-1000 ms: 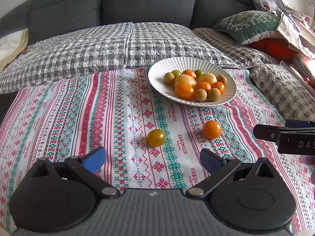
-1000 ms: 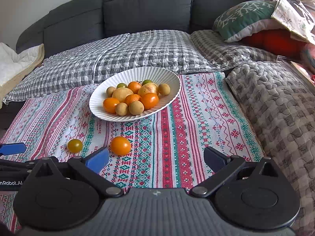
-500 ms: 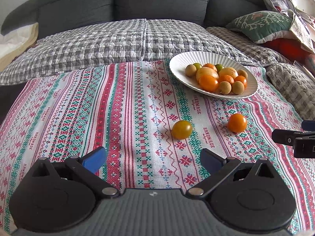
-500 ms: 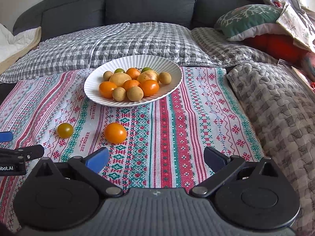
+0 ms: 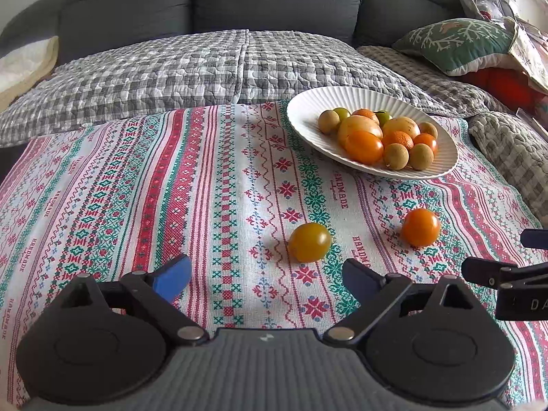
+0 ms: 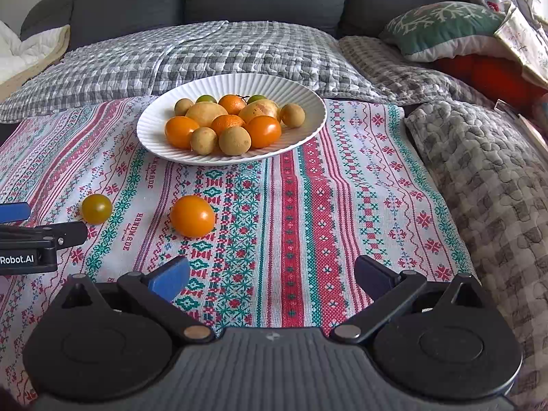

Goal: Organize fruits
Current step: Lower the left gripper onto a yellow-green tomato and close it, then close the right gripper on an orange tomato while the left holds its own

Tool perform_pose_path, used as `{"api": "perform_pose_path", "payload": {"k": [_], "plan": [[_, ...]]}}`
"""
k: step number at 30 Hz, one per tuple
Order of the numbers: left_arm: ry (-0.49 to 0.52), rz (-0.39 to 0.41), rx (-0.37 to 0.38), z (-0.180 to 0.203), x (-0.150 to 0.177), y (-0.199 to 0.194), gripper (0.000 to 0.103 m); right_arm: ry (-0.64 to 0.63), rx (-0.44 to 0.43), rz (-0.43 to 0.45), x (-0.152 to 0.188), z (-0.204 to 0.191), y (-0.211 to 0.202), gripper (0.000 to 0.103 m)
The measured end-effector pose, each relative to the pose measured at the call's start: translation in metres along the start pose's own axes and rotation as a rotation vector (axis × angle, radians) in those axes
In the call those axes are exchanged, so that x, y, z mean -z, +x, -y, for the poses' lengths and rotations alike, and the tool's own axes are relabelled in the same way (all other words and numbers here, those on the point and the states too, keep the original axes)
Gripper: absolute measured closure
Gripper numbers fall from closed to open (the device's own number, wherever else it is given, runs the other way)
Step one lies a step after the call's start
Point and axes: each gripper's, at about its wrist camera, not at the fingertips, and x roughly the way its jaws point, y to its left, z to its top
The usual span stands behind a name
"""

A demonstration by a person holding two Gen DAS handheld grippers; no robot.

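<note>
Most fruits are already gathered on the white plate (image 5: 441,157), while two loose fruits, a yellow-green tomato (image 5: 309,242) and an orange tomato (image 5: 420,227), are left on the patterned cloth (image 5: 171,188), untouched by the spread, empty left gripper (image 5: 265,272), whose jaws have just been narrowed slightly, and right gripper (image 6: 272,274).

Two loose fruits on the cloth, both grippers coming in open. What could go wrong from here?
1. The yellow-green fruit and orange fruit are round and lie free on the patterned cloth; a pad nudge could roll them.
2. The left gripper, jaws just closing with nothing between them, and the right gripper work close together and could clash.
3. The white plate is heaped; added fruit may dislodge others.
</note>
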Motion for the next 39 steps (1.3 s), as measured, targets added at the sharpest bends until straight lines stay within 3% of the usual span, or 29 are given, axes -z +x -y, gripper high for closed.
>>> {"api": "perform_pose_path", "payload": {"k": [4, 14, 19, 29, 39], "plan": [[-0.001, -0.013, 0.022, 0.007, -0.003, 0.009, 0.033, -0.010, 0.005, -0.012, 0.001, -0.002, 0.005, 0.000], [-0.040, 0.002, 0.022, 0.008, -0.009, 0.018, 0.050, -0.019, 0.013, -0.028, 0.003, -0.003, 0.009, 0.000], [-0.016, -0.016, 0.034, 0.012, -0.009, 0.019, 0.083, -0.034, 0.011, -0.028, 0.003, -0.006, 0.011, 0.000], [0.008, -0.052, 0.022, 0.007, -0.007, 0.009, 0.083, -0.070, -0.021, -0.018, 0.002, -0.018, 0.015, 0.000], [0.028, -0.063, 0.017, 0.001, -0.004, 0.004, 0.083, -0.001, -0.107, -0.004, -0.005, -0.022, 0.028, 0.004]]}}
